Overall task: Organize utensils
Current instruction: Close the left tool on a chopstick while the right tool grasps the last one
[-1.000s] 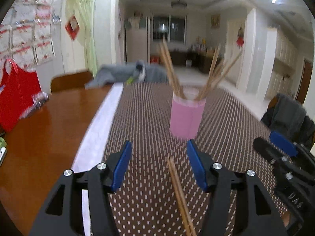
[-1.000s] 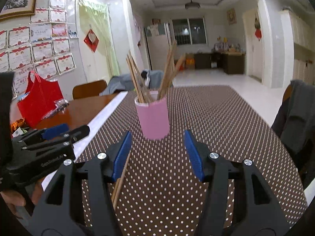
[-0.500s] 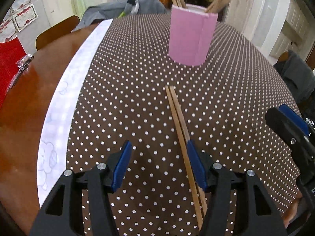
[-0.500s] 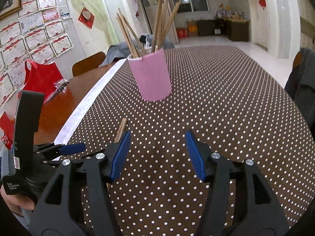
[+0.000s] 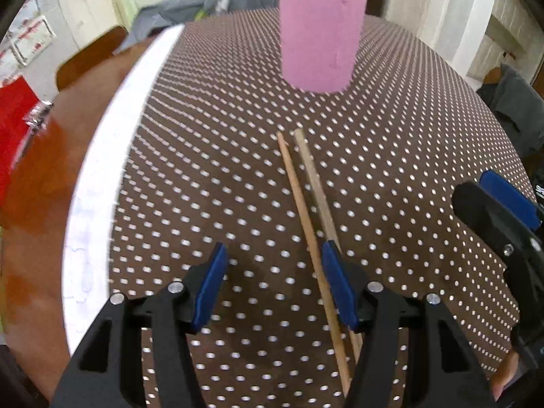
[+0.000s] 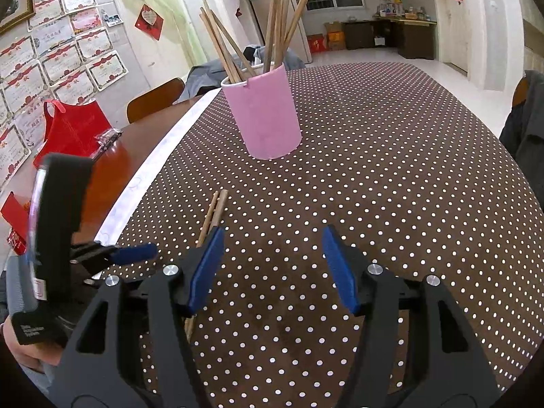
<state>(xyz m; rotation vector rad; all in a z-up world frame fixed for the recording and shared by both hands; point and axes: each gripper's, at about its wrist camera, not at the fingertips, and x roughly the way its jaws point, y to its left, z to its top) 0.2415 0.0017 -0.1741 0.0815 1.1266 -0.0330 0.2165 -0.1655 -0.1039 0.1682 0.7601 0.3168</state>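
Note:
Two wooden chopsticks (image 5: 307, 204) lie side by side on the brown dotted tablecloth (image 5: 221, 156), pointing toward a pink cup (image 5: 319, 40) that holds several more chopsticks. My left gripper (image 5: 273, 272) is open, tilted down over the cloth, with the pair passing just inside its right finger. The pair (image 6: 214, 214) and the pink cup (image 6: 263, 112) also show in the right wrist view. My right gripper (image 6: 272, 261) is open and empty, to the right of the pair. The left gripper (image 6: 132, 253) shows at its left.
A white strip (image 5: 102, 176) edges the cloth on the left, with bare wooden table (image 5: 34, 176) beyond. A red bag (image 6: 73, 132) stands on the wood at the left. A chair with grey clothing (image 6: 523, 129) is at the right edge.
My left gripper has tipped down and moved closer over the two chopsticks on the cloth. My right gripper has also lowered and tilted toward the table. Both stay open.

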